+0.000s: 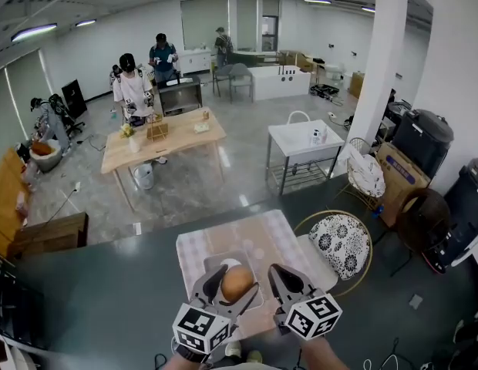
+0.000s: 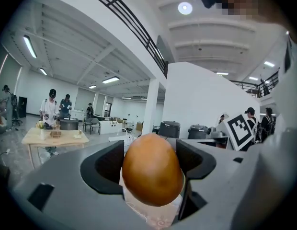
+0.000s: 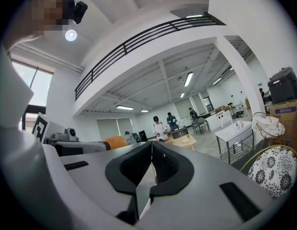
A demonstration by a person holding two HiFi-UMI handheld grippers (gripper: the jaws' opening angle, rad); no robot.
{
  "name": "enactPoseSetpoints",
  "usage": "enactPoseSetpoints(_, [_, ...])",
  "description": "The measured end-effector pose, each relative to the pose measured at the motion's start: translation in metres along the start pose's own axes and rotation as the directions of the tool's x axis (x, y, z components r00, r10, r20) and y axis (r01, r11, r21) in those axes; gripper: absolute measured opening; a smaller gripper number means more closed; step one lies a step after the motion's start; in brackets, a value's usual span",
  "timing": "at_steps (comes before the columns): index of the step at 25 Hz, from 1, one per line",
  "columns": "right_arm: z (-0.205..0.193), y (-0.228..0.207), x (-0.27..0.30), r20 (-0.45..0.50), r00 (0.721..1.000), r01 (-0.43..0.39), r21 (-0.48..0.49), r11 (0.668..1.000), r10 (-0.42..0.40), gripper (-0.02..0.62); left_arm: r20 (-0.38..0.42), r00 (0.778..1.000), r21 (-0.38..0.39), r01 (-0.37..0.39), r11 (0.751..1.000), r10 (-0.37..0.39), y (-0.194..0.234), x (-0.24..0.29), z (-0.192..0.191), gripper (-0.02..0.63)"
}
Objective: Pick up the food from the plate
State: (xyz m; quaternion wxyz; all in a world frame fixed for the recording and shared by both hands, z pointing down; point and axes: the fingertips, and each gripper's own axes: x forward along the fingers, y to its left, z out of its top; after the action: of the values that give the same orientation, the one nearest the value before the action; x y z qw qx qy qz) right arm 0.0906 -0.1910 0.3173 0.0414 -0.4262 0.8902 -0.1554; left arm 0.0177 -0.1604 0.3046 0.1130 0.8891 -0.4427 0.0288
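A brown egg-shaped piece of food (image 1: pixel 237 284) is held above the grey square plate (image 1: pixel 211 261), which lies on a checked mat (image 1: pixel 247 237). My left gripper (image 1: pixel 236 283) is shut on it. In the left gripper view the food (image 2: pixel 152 169) fills the gap between the dark pads (image 2: pixel 104 164) of the left gripper (image 2: pixel 151 161). Something pale (image 1: pixel 230 263) shows on the plate, partly hidden behind the food. My right gripper (image 1: pixel 280 273) hovers just to the right, shut and empty. In the right gripper view its jaws (image 3: pixel 151 169) meet, and the food (image 3: pixel 115 142) shows at the left.
The mat lies on a dark tabletop (image 1: pixel 108 291). A round chair with a patterned cushion (image 1: pixel 339 241) stands at the table's right. Farther off are a white cart (image 1: pixel 304 141), a wooden table (image 1: pixel 158 137) and several people.
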Motion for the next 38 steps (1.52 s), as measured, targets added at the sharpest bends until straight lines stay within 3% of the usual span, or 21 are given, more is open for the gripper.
enactPoseSetpoints(38, [0.000,0.006,0.014,-0.020,1.000,-0.004,-0.047,0.999,0.003,0.015,-0.007,1.000,-0.009,-0.001,1.000,0.001,0.011,0.000,-0.001,0.327])
